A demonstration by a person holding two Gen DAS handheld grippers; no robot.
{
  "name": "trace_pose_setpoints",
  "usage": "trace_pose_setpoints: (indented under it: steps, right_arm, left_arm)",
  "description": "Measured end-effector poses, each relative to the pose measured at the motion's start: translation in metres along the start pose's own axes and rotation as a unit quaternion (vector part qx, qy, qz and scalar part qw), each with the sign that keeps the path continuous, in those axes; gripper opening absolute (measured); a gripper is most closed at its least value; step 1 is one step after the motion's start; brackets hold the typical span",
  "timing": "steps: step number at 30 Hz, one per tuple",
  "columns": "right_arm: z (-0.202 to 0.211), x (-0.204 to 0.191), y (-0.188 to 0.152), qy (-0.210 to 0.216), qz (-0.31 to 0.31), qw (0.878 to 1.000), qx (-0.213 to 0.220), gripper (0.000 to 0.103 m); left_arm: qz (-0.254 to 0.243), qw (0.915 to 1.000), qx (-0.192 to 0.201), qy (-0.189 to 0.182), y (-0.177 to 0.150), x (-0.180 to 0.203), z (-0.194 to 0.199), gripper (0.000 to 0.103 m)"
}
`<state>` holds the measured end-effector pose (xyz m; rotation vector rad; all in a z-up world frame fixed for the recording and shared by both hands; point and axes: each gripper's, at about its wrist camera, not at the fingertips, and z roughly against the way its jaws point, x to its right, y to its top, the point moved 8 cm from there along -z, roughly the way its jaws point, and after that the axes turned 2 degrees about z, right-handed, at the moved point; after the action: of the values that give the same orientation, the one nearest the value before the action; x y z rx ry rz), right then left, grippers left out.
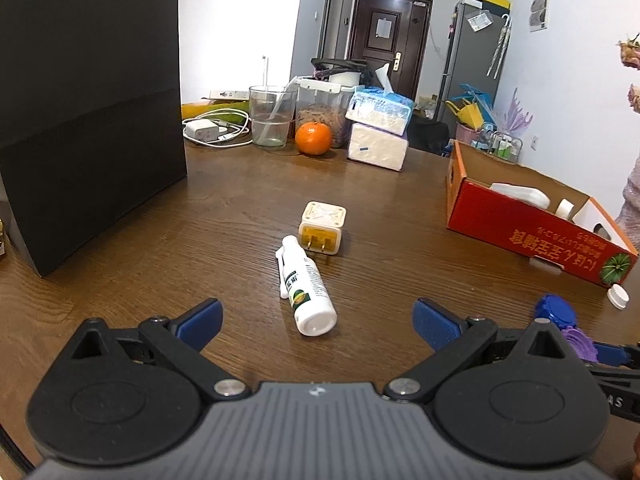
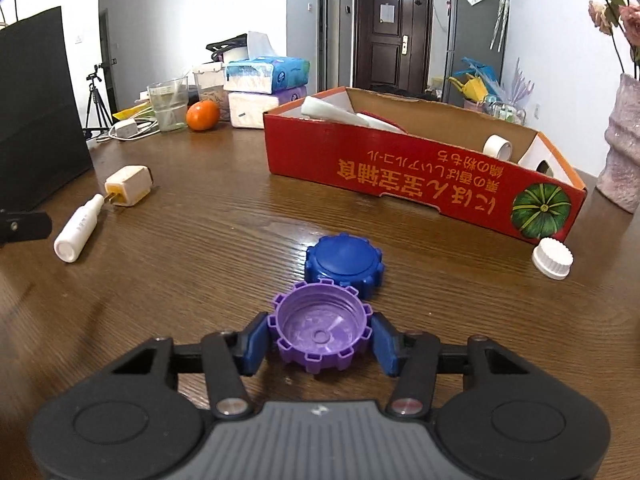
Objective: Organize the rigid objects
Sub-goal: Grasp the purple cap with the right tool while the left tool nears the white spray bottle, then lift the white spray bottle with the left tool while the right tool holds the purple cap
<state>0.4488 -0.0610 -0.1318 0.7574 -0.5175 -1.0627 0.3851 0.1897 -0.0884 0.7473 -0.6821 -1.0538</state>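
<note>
The right tongs [image 2: 320, 340] squeeze the purple cap [image 2: 320, 330] from both sides. It sits open side up on the brown worktop [image 2: 200, 264], touching the blue cap [image 2: 344, 262]. The left tongs [image 1: 318, 320] are wide open and hold nothing. A white bottle [image 1: 308, 290] lies between them, near a plug [image 1: 322, 228]. The red box [image 2: 420, 176] stands behind.
</note>
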Motion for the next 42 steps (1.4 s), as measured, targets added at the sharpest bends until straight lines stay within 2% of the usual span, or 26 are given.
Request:
trace_pose_setpoints:
  steps: [16,18,25,27,29,42]
  right_arm:
    - [0.016,0.024,0.007,-0.017,-0.044,0.997,0.055,0.053]
    - [0.017,0.026,0.007,-0.017,-0.047,0.997,0.057,0.053]
    - [0.018,0.025,0.007,-0.014,-0.050,0.997,0.064,0.053]
    - [0.018,0.025,0.007,-0.013,-0.050,0.997,0.063,0.053]
    - [0.018,0.024,0.007,-0.013,-0.050,0.997,0.064,0.053]
    - [0.026,0.026,0.008,-0.015,-0.051,0.995,0.081,0.053]
  left_arm:
    - [0.024,0.9965,-0.032,0.074,0.013,-0.008,-0.056,0.103]
    - [0.022,0.9957,-0.035,0.083,0.013,-0.007,-0.061,0.099]
    - [0.023,0.9936,-0.056,0.095,0.006,-0.006,-0.076,0.068]
    - [0.017,0.9936,-0.051,0.099,0.007,-0.006,-0.076,0.057]
    - [0.011,0.9940,-0.046,0.099,0.007,-0.004,-0.076,0.034]
    - [0.012,0.9973,-0.023,0.069,-0.001,0.006,-0.058,0.028]
